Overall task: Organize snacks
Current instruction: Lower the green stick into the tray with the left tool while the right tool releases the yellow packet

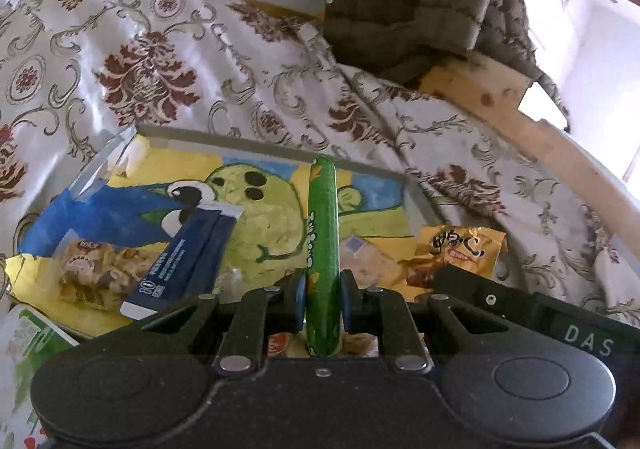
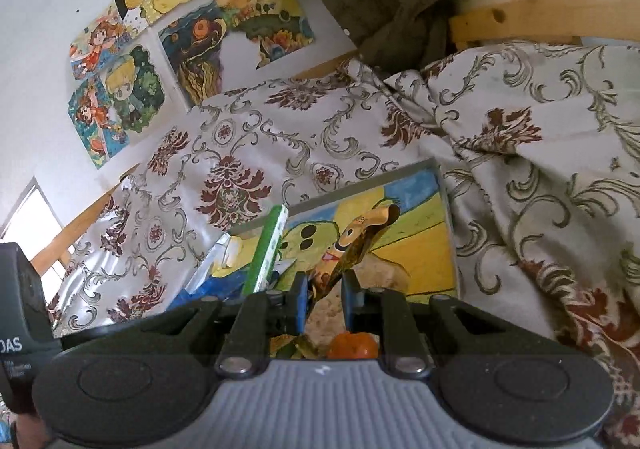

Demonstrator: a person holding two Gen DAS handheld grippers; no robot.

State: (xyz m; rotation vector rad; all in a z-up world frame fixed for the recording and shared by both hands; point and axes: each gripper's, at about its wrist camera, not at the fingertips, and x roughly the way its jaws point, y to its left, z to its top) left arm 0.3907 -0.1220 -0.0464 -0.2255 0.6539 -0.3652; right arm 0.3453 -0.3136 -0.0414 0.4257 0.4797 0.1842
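Green stick snack (image 1: 322, 249) stands clamped upright in the left hand-held gripper (image 1: 323, 303); the right hand-held gripper (image 2: 325, 299) pinches a gold packet (image 2: 352, 245). Both hover over the painted tray (image 1: 280, 141) of snacks on the bed, likely for sorting.

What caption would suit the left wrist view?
Left gripper shut on a green snack stick above a painted tray scattered with snack packets.
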